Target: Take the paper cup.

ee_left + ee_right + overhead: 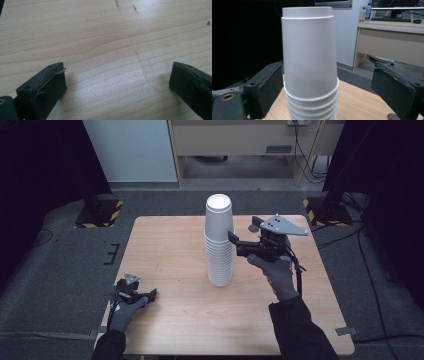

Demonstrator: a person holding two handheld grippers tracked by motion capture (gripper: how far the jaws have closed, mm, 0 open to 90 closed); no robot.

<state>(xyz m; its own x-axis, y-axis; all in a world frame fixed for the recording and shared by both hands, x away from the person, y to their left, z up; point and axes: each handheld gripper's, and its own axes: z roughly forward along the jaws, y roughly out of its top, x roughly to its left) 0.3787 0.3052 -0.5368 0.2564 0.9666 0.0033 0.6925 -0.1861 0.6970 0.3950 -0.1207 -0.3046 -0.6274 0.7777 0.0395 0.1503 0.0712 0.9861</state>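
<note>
Left gripper (pixel 150 294) low, right gripper (pixel 233 239) raised, both agape.

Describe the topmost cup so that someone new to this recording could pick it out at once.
Start at the wooden table and find the tall stack of white paper cups standing upside down near its middle. The top cup is the one sitting highest, between the open jaws of the right gripper. Unlike the tightly nested cups below, which show just their rims, nearly its whole wall is exposed.
</note>
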